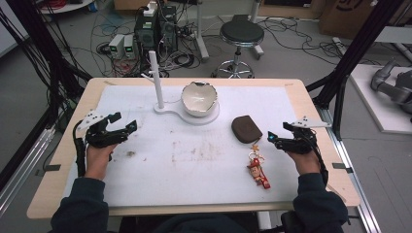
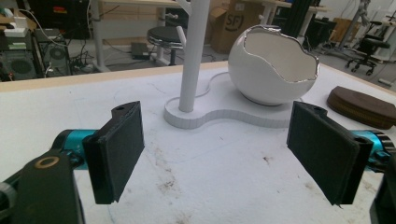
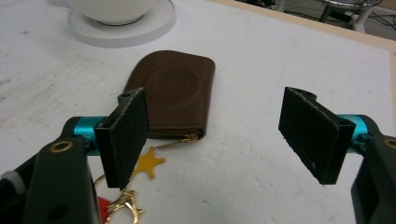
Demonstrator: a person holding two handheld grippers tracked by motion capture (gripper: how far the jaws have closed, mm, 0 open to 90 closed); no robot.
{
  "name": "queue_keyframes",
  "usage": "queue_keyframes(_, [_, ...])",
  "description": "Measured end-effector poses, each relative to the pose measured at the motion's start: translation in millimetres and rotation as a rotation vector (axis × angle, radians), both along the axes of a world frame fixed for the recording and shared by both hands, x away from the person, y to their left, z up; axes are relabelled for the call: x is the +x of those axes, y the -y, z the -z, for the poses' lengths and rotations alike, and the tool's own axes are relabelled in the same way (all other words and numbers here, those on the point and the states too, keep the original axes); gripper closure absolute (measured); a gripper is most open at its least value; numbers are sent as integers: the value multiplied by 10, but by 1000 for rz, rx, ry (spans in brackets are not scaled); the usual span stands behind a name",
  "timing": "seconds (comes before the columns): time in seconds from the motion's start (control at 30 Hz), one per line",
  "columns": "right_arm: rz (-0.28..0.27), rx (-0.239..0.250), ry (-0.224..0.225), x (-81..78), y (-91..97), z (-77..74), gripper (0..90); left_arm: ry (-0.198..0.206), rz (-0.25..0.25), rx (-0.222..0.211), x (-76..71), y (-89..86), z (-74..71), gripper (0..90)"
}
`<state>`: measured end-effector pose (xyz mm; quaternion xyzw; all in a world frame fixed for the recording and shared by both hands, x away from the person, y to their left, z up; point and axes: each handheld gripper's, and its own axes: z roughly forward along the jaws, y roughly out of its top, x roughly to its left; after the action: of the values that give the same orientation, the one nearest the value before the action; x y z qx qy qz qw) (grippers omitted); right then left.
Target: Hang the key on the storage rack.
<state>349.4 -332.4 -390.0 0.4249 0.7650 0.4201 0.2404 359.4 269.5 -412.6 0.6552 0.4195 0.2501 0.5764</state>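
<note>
Brown leather pouch [image 3: 173,95] lies flat (long axis toward the bowl [image 3: 112,9]).

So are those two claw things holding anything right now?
No. The left gripper and the right gripper both stand open and empty, the right one just short of the brown pouch.
</note>
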Motion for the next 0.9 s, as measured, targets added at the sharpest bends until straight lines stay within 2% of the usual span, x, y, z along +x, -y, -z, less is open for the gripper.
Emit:
queue_keyframes(0.13, [-22, -2, -4, -95, -81, -33, 247, 1, 4, -6, -16, 1, 2, 188])
queue_keyframes(0.27, [-43, 3, -39, -283, -192, -77, 249, -8, -5, -21, -15, -26, 19, 189])
queue_keyframes(0.3, [-43, 3, -39, -283, -192, -77, 249, -10, -9, -28, -15, -31, 22, 189])
queue_keyframes(0.33, [-65, -2, -67, -374, -234, -40, 251, -11, -10, -26, -14, -37, 24, 188])
queue_keyframes(0.4, [-93, -7, -94, -470, -278, 31, 247, -17, -17, -28, -10, -39, 32, 189])
queue_keyframes(0.47, [-98, -33, -130, -560, -321, 101, 218, -18, -15, -24, -7, -41, 34, 188])
queue_keyframes(0.53, [-97, -41, -143, -597, -341, 127, 217, -18, -15, -20, -5, -41, 36, 188])
queue_keyframes(0.57, [-116, -61, -161, -627, -384, 165, 217, -19, -15, -20, -6, -40, 36, 188])
queue_keyframes(0.6, [-116, -61, -161, -627, -384, 165, 217, -20, -16, -19, -5, -38, 36, 188])
queue_keyframes(0.67, [-124, -90, -181, -612, -450, 205, 218, -20, -17, -18, -5, -38, 36, 188])
queue_keyframes(0.8, [-151, -154, -244, -555, -581, 303, 266, -21, -22, -22, -10, -45, 35, 189])
queue_keyframes(0.83, [-156, -183, -261, -537, -620, 341, 273, -22, -22, -23, -9, -49, 38, 189])
queue_keyframes(0.9, [-176, -217, -299, -514, -664, 396, 382, -26, -28, -20, -7, -57, 41, 188])
